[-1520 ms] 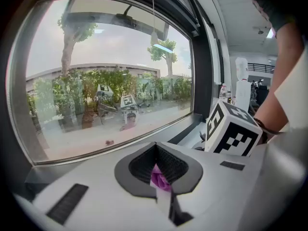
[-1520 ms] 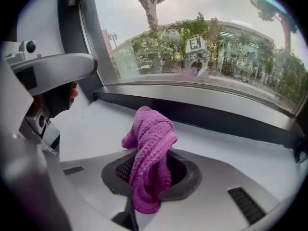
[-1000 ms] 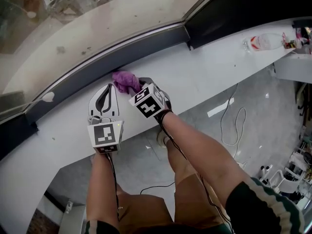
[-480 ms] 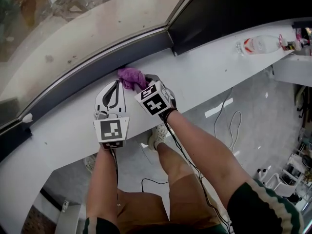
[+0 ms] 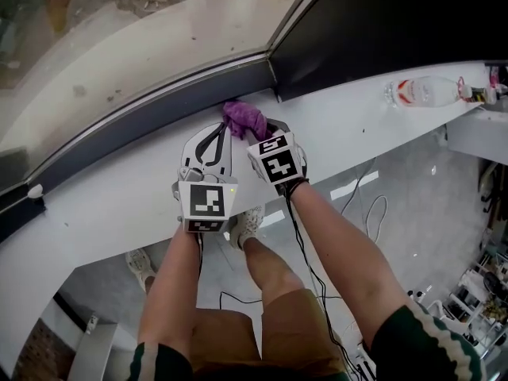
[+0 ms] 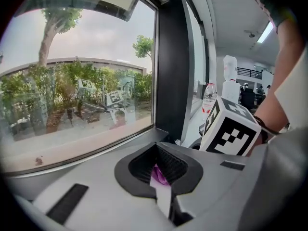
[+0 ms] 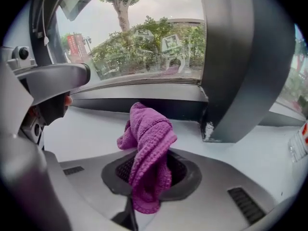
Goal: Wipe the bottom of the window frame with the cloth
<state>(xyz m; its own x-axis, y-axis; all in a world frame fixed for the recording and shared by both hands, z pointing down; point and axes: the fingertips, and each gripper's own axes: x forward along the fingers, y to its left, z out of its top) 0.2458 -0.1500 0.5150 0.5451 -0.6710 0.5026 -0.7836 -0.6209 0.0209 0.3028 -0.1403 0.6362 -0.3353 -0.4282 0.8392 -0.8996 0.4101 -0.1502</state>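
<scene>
A purple cloth (image 5: 244, 119) lies bunched on the white sill (image 5: 111, 201), against the dark bottom rail of the window frame (image 5: 159, 101) and close to the dark upright post (image 5: 357, 30). My right gripper (image 5: 259, 136) is shut on the cloth (image 7: 147, 153), which stands up out of its jaws in the right gripper view. The frame rail (image 7: 144, 106) runs just behind it, and the post (image 7: 240, 61) rises at the right. My left gripper (image 5: 224, 128) rests on the sill just left of the cloth. Its jaws are shut, and a sliver of purple cloth (image 6: 159, 173) shows through them.
A plastic bottle (image 5: 425, 91) lies on the sill far to the right, and it also appears in the left gripper view as a bottle (image 6: 208, 97). Cables (image 5: 367, 205) trail on the floor below. The person's legs stand against the sill's front edge.
Both grippers and the cloth have slid right along the bottom rail, ending near the corner at the dark post. The right gripper keeps its hold on the cloth.
</scene>
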